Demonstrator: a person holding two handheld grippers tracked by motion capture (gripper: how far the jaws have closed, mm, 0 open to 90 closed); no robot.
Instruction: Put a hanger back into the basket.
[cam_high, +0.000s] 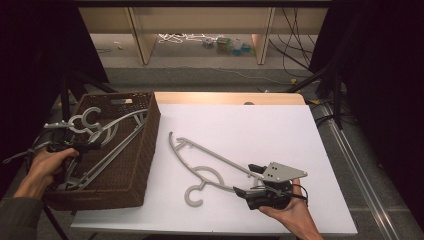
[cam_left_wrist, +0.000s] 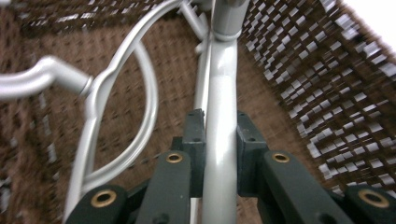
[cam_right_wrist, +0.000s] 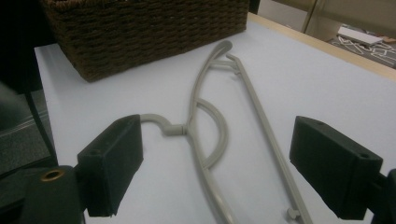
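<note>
Grey hanger bar (cam_left_wrist: 219, 154) pinched in left gripper (cam_left_wrist: 219, 140) inside wicker basket (cam_high: 142, 150); right gripper (cam_right_wrist: 219, 158) spread wide above second hanger (cam_right_wrist: 205, 135).

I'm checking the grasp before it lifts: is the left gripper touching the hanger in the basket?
Touching. In the left gripper view, the left gripper has both pads pressed against the grey bar of the hanger, with no gap on either side, over the basket.

Open tabletop (cam_high: 280, 130) right of basket (cam_high: 145, 150) and hanger (cam_high: 210, 162)
</note>
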